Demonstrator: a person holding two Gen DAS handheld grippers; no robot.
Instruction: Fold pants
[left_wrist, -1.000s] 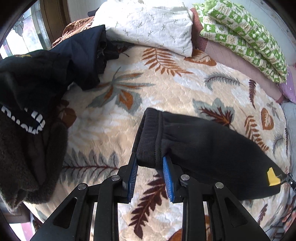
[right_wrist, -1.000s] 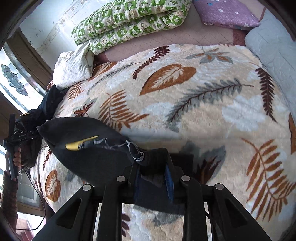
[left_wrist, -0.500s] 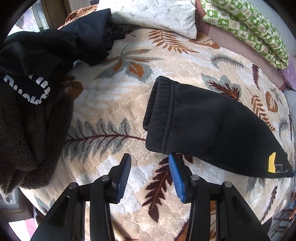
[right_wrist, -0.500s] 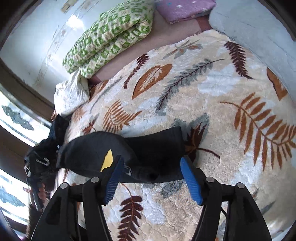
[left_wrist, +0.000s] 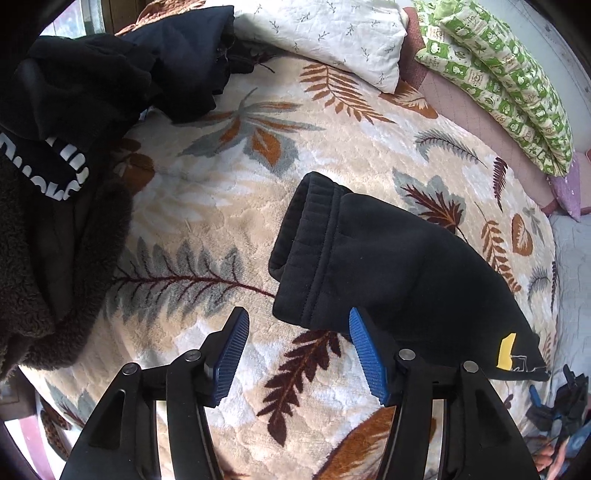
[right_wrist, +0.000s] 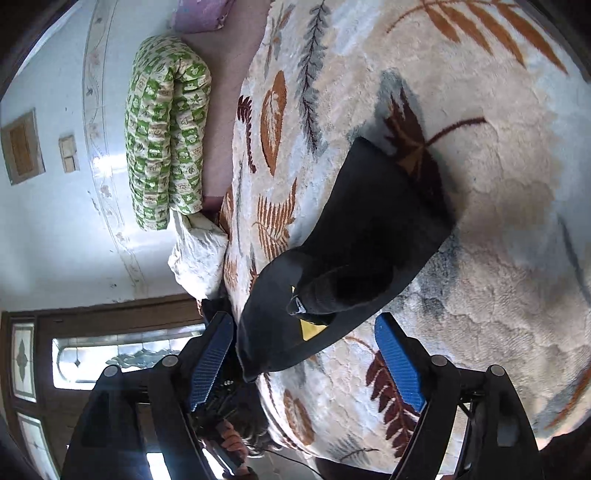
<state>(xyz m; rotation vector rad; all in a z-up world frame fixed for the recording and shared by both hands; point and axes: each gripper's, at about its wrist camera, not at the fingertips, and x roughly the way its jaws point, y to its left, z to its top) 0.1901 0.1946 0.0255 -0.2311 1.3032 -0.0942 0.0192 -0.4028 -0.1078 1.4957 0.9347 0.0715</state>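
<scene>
Both grips let go since a second ago, pants dropped flat on the leaf blanket (left_wrist: 207, 206).

The pants (left_wrist: 388, 258) are left folded mid-blanket, near the dark clothes pile (left_wrist: 55, 147). Left gripper (left_wrist: 297, 354) and right gripper (right_wrist: 306, 365) are opening, nothing pinched. Waistband cuff could get snagged by the blue pad (left_wrist: 365, 354) just beside it, so the fold might be dragged open.

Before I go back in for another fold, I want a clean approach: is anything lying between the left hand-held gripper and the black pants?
Nothing visible. The left hand-held gripper, its jaws opening and empty, sits right at the cuffed end of the black pants, with only bare leaf-print blanket between them. The dark clothes pile lies off to the left, clear of the path.
</scene>
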